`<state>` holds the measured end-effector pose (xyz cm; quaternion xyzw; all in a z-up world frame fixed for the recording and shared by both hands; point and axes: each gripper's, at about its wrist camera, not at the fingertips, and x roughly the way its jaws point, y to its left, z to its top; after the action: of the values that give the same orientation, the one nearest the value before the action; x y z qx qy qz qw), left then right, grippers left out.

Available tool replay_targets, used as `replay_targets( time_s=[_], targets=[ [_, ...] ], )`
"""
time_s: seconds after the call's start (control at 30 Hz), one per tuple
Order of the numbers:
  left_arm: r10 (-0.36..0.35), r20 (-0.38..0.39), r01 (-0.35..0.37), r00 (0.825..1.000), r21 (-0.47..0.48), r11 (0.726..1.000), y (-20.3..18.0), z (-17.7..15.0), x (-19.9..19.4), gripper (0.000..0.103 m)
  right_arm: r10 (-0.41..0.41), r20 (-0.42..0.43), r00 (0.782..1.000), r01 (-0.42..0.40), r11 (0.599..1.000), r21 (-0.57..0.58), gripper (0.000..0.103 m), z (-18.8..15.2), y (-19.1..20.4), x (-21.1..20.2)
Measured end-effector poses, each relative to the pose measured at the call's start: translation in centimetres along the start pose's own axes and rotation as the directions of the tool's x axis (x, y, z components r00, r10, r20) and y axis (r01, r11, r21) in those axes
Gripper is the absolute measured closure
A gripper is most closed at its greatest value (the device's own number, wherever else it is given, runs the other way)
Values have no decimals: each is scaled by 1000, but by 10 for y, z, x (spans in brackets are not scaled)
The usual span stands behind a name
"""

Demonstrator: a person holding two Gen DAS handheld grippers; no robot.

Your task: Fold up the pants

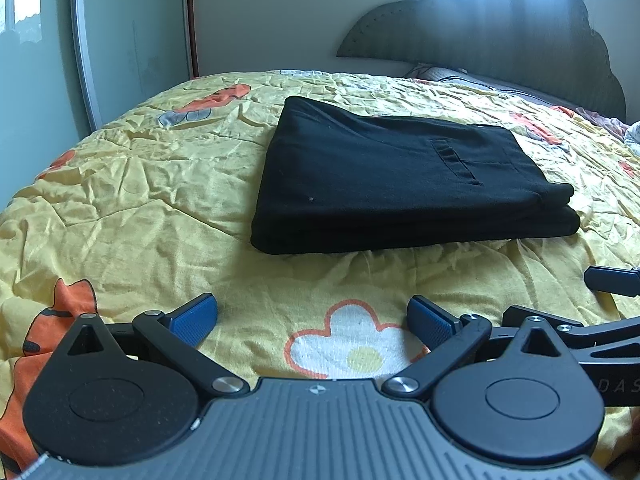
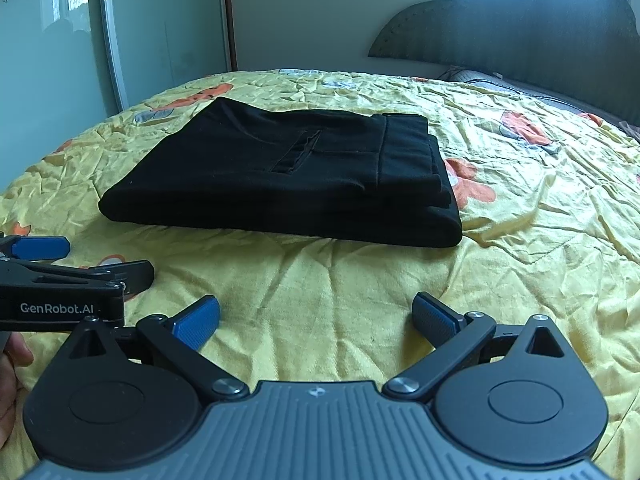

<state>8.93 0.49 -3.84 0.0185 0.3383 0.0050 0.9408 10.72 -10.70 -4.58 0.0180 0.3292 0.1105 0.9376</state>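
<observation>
Black pants (image 1: 392,176) lie folded into a compact rectangle on the yellow flowered bedspread (image 1: 132,184), with a back pocket slit facing up. They also show in the right wrist view (image 2: 288,176). My left gripper (image 1: 312,320) is open and empty, hovering over the bedspread short of the pants' near edge. My right gripper (image 2: 316,318) is open and empty too, also short of the near edge. The left gripper's blue-padded fingers (image 2: 40,248) show at the left of the right wrist view. Neither gripper touches the pants.
A dark padded headboard (image 1: 500,36) stands at the far right with a pillow (image 1: 440,74) below it. A mirrored wardrobe door (image 1: 132,32) is at the far left. The bed's left edge curves near the wall.
</observation>
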Motion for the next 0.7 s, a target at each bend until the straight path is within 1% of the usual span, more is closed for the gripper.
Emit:
replay_targets(
  time_s=[0.7],
  targets=[
    [3,1,-3,1000,1,1000,0,0,0,0,-3,-1,1000,3,1000,-12,0,0,1,1]
  ],
)
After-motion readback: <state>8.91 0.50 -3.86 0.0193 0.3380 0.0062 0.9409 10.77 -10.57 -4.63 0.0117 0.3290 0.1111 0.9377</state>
